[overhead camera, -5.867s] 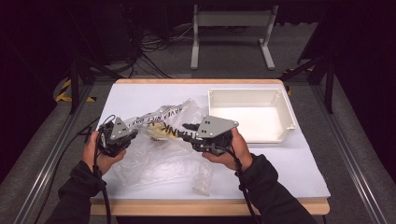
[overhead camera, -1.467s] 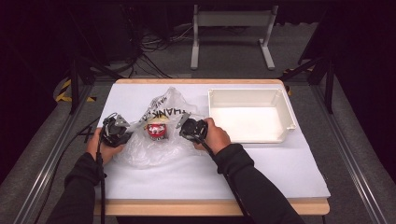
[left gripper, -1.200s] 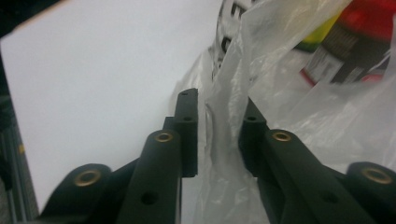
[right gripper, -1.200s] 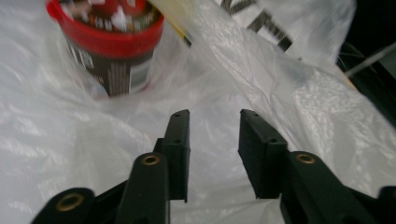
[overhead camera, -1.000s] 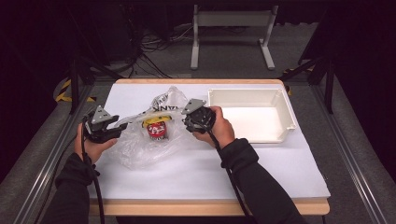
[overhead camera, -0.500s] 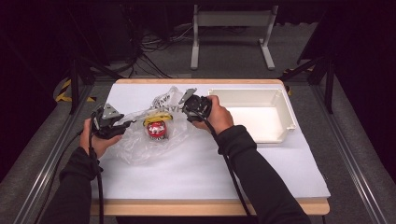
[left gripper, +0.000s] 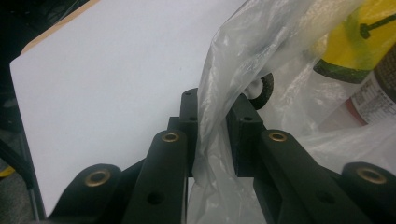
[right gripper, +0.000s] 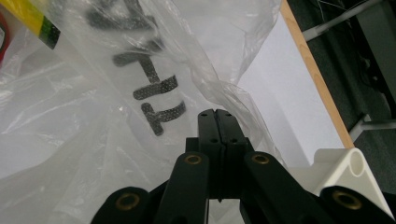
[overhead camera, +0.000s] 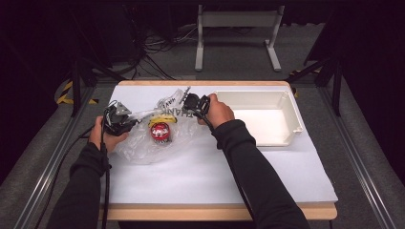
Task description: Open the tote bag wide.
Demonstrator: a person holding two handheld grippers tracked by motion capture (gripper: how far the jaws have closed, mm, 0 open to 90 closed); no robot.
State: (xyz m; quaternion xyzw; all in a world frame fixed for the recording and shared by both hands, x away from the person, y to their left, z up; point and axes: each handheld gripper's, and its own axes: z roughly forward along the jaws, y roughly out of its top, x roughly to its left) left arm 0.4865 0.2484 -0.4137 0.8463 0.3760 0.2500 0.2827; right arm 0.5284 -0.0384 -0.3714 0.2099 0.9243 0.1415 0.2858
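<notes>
Clear bag (overhead camera: 143, 143) on bench (overhead camera: 200, 176), red can (overhead camera: 160, 132) inside. Left gripper (overhead camera: 125, 123) fingers, just closing, clamp the bag's left edge; right gripper (overhead camera: 187, 102) fingers, just closing, pinched together on its right edge beside white tray (overhead camera: 286, 138).

"thank" on plastic bag (overhead camera: 177, 106)

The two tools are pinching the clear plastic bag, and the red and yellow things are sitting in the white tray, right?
Not quite. Both tools do pinch the plastic bag, but the red and yellow things are inside that bag, not in the white tray, which stands apart to the right. The high view shows it.
</notes>
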